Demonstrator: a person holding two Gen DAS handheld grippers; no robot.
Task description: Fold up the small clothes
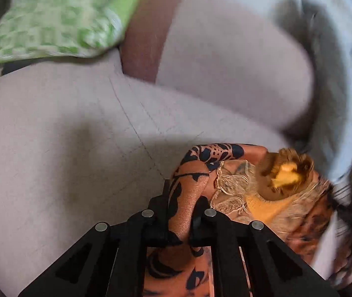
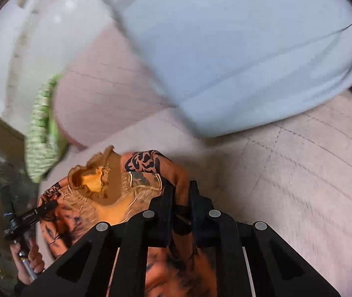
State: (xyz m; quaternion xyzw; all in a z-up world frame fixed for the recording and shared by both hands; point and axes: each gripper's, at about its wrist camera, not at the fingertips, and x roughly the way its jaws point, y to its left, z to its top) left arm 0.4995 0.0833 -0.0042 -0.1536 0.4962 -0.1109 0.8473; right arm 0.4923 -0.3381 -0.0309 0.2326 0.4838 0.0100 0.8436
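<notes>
The small orange garment [image 1: 228, 193] with black print and a lace neckline lies bunched on the beige sofa seat [image 1: 52, 148]. It looks light, limp and soft. My left tongs [image 1: 179, 212] and right tongs [image 2: 181, 198] each pinch a sleeve or shoulder; seams grip best.

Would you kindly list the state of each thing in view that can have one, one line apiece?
Left tool: shut on a fold of the orange garment.
Right tool: shut on another fold of the same garment.
Orange garment: bunched and unfolded, pinched at two spots, lying on the beige sofa.
Green patterned pillow: lying at the sofa's far end, untouched.
</notes>
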